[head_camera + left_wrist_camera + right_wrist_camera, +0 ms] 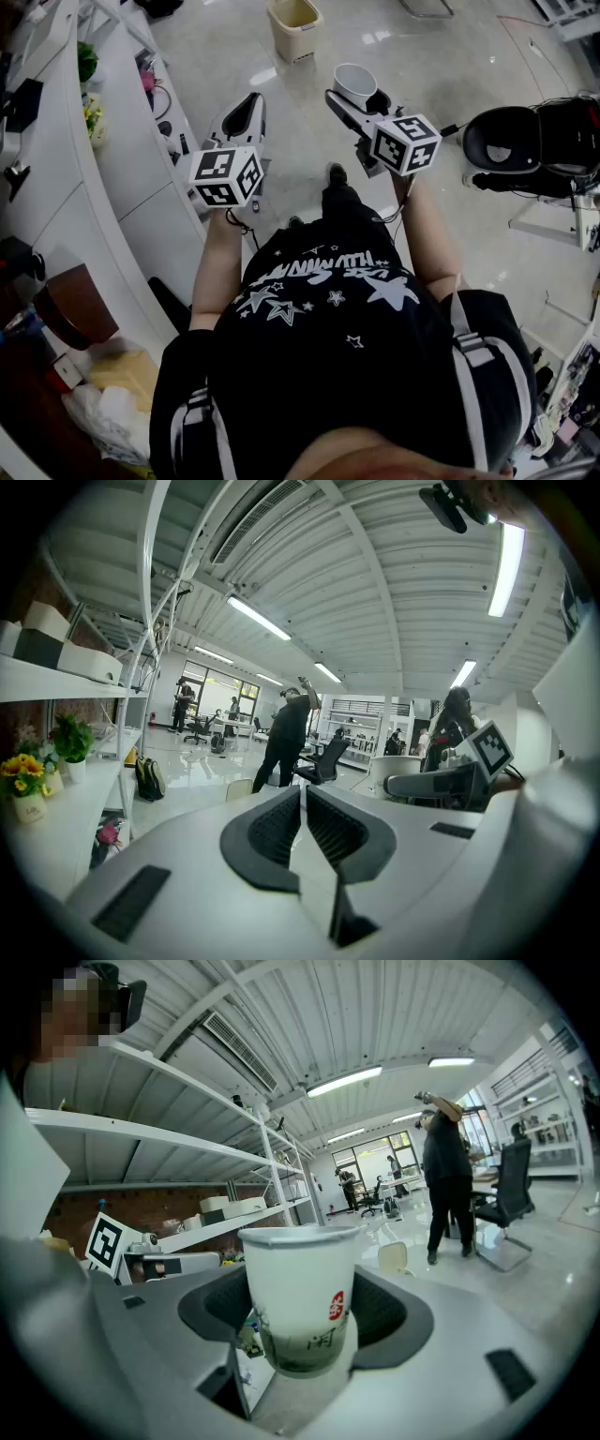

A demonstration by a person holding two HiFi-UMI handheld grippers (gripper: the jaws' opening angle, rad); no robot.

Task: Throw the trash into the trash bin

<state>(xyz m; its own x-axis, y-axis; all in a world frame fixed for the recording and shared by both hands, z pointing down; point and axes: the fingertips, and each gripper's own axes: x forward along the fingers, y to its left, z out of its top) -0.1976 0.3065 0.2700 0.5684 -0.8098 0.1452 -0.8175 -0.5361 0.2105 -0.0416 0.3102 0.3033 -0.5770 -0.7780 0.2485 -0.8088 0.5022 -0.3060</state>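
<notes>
A white paper cup (298, 1297) with a red mark and grey print stands upright between the jaws of my right gripper (305, 1321), which is shut on it. In the head view the cup (354, 84) shows its open mouth ahead of the right gripper (361, 101). My left gripper (246, 114) is held out beside it, shut with nothing between its pads (302, 832). The cream trash bin (294, 26) stands on the floor ahead, a little left of the cup; it appears small as the trash bin (395, 1257) beyond the cup and as the trash bin (240, 788) past the left jaws.
White shelving (112, 159) runs along the left, with flowers (26, 778) and boxes. A black office chair (525, 141) stands at the right. A person (448, 1180) stands on the glossy floor beyond the bin, near more chairs and desks.
</notes>
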